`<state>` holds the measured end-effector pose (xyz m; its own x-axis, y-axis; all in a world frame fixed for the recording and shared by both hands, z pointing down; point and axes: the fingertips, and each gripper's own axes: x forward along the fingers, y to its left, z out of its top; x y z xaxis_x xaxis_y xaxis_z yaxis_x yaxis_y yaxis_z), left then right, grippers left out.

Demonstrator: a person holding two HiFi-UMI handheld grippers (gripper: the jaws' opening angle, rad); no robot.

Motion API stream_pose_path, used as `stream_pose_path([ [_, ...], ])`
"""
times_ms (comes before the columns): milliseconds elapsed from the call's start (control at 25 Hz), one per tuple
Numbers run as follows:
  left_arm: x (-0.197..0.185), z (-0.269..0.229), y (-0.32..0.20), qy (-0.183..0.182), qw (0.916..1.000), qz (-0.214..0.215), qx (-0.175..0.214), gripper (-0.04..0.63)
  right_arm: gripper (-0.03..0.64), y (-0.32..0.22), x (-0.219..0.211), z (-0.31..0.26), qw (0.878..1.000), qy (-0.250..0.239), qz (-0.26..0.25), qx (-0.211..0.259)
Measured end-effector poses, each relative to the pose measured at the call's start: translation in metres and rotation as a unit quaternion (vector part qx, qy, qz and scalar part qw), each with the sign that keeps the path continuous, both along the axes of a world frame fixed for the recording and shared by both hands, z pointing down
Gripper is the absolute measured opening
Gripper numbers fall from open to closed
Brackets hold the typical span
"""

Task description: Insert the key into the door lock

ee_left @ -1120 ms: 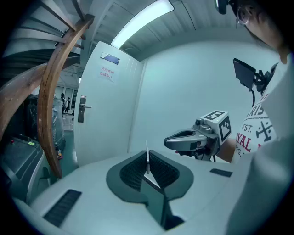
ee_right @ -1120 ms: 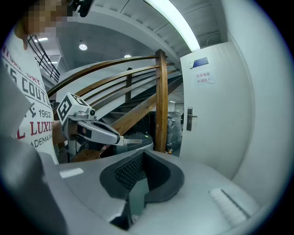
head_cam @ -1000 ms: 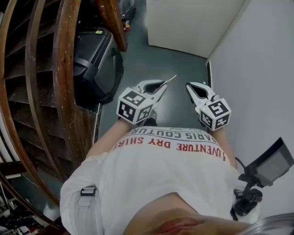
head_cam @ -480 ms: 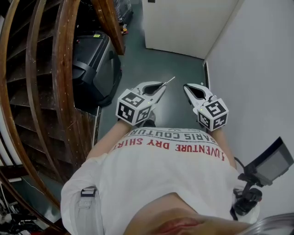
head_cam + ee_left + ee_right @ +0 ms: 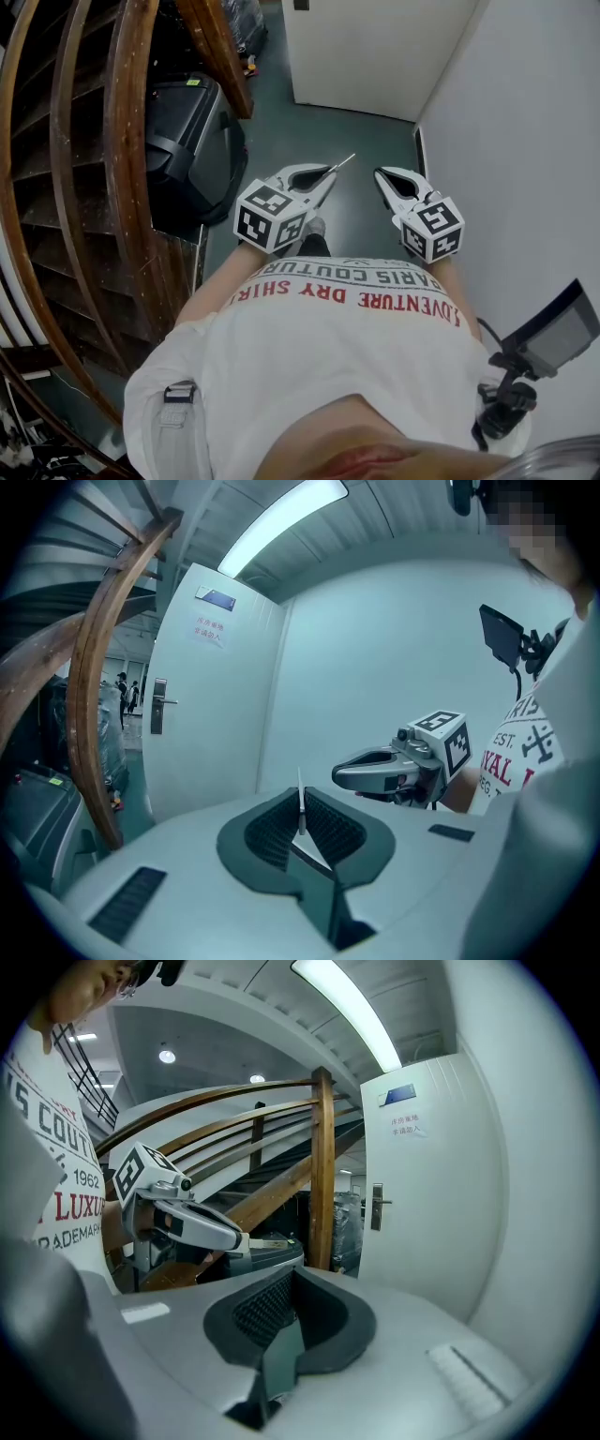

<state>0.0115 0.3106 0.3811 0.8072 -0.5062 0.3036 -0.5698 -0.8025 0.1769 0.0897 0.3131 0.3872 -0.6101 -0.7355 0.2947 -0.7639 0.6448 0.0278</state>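
Now, left gripper (image 5: 326,174): jaws clamped on the key, held in the air in front of the person's chest, over the green floor.
Key (image 5: 301,803): pinched edge-on between the ribbed pads of the left gripper; its thin metal blade sticks out past the gripper tips and points ahead towards the door, well apart from it.
Right gripper (image 5: 382,176): jaws together with nothing between them; held just beside the left gripper at about the same height, not touching it.
Door (image 5: 375,47): white and closed, at the far end of the floor, ahead of both grippers; a small printed sign (image 5: 211,630) sits high on its face.
Door lock (image 5: 157,705): a metal plate with a lever handle near the door's left edge; the keyhole is too small to make out.
Floor (image 5: 314,131): dark green, running from the person's feet to the foot of the door.
Wall (image 5: 525,141): plain white, along the floor's right edge, close to the right gripper.
Staircase (image 5: 122,141): curved brown wooden rails and steps along the floor's left edge.
Black machine (image 5: 192,131): stands on the floor at its left edge, against the staircase.
Person: white T-shirt (image 5: 347,347) with red and grey print fills the lower part of the head view.
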Motion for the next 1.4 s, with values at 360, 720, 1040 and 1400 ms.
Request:
stream_pose_path([
  [360, -0.002, 0.022, -0.109, 0.006, 0.9998, -0.003, -0.019, 0.023, 0.000, -0.107, -0.001, 0.023, 1.000, -0.004, 0.002, -0.018],
  [720, -0.006, 0.037, -0.339, 0.001, 0.9987, 0.006, -0.051, 0.023, 0.002, -0.333, 0.002, 0.040, 0.998, -0.012, 0.024, -0.051],
  [1040, -0.039, 0.004, -0.526, 0.022, 0.9994, -0.020, -0.019, 0.023, 0.002, -0.504, -0.006, 0.000, 0.999, 0.033, 0.027, 0.001],
  [1400, -0.051, -0.006, -0.598, 0.032, 0.9988, -0.037, -0.006, 0.023, 0.002, -0.574, -0.019, -0.009, 0.998, 0.050, 0.005, 0.033],
])
